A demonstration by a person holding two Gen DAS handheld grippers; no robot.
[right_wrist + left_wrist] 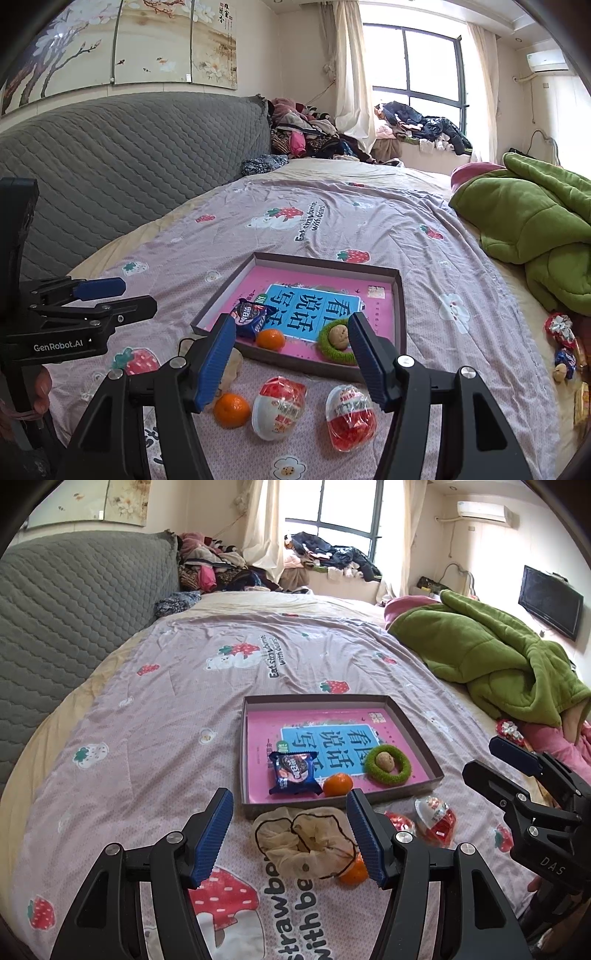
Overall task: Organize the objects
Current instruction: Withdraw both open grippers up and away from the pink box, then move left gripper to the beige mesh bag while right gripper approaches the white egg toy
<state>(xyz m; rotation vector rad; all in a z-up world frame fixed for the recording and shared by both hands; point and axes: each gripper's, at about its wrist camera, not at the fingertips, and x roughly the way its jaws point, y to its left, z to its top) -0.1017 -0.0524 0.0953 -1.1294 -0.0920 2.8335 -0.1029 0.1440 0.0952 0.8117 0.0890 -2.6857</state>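
Observation:
A shallow cardboard box (417, 731) lies on the strawberry bedspread with a pink book (258, 738) in it. On the book rest a blue snack packet (293, 771), a tangerine (338, 784) and a green ring (400, 771) around a brown nut (386, 759). In front of the box lie a beige net pouch (303, 845), a second tangerine (232, 410) and two wrapped toy eggs (279, 408) (351, 417). My left gripper (290, 836) hangs open above the pouch. Over the eggs my right gripper (293, 360) is open, nothing between its pads.
A green blanket (532, 240) is heaped on the bed's right side, with loose sweets (563, 343) near the right edge. A grey quilted headboard (129, 158) runs along the left. Piled clothes (306, 136) lie by the window.

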